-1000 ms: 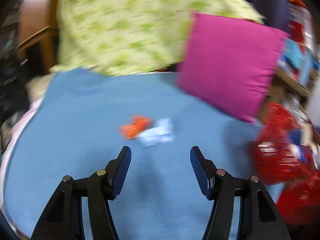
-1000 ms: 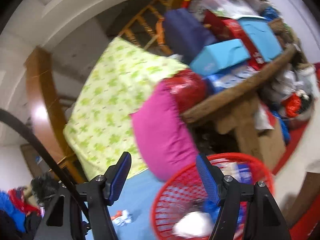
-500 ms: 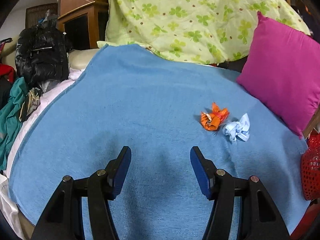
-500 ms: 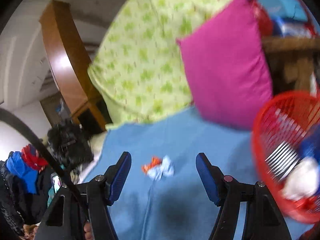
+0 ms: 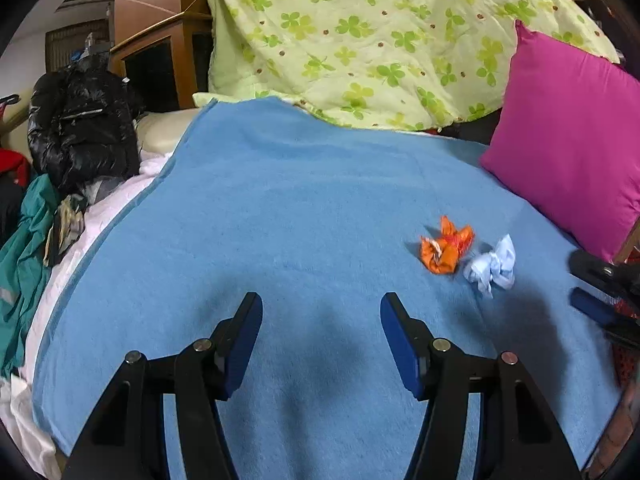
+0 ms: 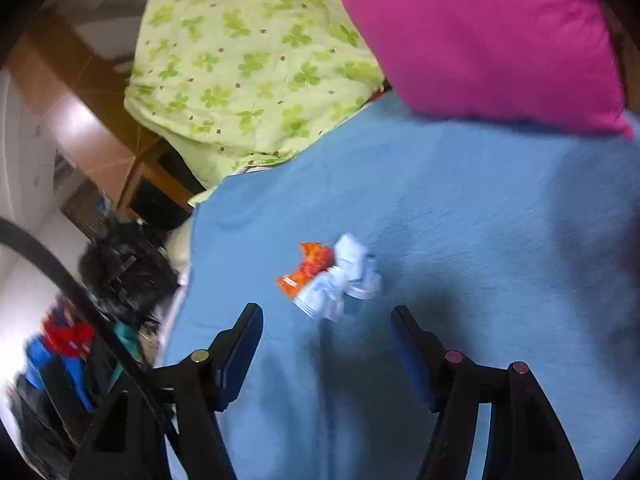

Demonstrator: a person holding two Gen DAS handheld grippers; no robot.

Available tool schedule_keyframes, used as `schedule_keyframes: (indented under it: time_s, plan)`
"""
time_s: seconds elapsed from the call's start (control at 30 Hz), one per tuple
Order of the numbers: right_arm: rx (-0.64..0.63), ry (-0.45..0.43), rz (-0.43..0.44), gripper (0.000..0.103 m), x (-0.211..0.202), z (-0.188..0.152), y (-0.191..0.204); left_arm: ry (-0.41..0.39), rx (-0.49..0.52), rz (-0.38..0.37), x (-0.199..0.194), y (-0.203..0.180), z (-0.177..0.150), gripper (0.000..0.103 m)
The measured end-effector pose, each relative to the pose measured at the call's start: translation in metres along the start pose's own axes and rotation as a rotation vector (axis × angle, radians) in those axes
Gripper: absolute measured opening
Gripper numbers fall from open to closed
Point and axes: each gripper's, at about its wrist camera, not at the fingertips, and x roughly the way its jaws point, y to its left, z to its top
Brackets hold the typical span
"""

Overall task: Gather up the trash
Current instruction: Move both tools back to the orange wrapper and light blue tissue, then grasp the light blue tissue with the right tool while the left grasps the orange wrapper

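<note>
Trash sits ahead of both claws on the blue terry blanket (image 5: 304,200). Left gripper (image 5: 321,308) hovers with jaws apart and empty; the crumpled orange wrapper (image 5: 445,251) and crumpled pale-blue paper wad (image 5: 493,265), touching each other, lie ahead to its right. Right gripper (image 6: 326,318), jaws apart and just narrowing with nothing between them, points at the same pair just ahead; a magenta cushion (image 6: 480,36) stands beyond.

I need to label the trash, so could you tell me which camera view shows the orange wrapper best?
The left wrist view: the orange wrapper is sharp and fully visible. The right wrist view shows it blurred and partly behind the pale blue wad.
</note>
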Motion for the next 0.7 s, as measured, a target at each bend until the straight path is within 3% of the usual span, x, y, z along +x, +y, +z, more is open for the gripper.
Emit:
schedule_keyframes:
  time_s: [0.13,0.4,0.47,0.5,0.53,0.7]
  plan:
    - [0.07,0.064,0.008,0.055,0.04,0.008,-0.001,-0.024,0.031,-0.012,0.008,0.006,0.006,0.062]
    - [0.262,0.137,-0.053,0.055,0.098,0.02,-0.028,-0.032,0.058,-0.07,0.033,0.005,0.017,0.062]
    - [0.241,0.132,-0.054,0.047,0.103,0.02,-0.027,-0.024,0.068,-0.1,0.04,-0.001,0.019,0.062]
    - [0.215,0.135,-0.067,0.033,0.104,0.021,-0.025,-0.02,0.07,-0.115,0.044,-0.003,0.019,0.062]
    - [0.204,0.143,-0.065,0.028,0.104,0.022,-0.025,-0.016,0.071,-0.132,0.048,-0.007,0.02,0.062]
    - [0.159,0.111,-0.11,0.024,0.081,0.029,-0.033,-0.007,0.073,-0.216,0.065,-0.029,0.027,0.062]
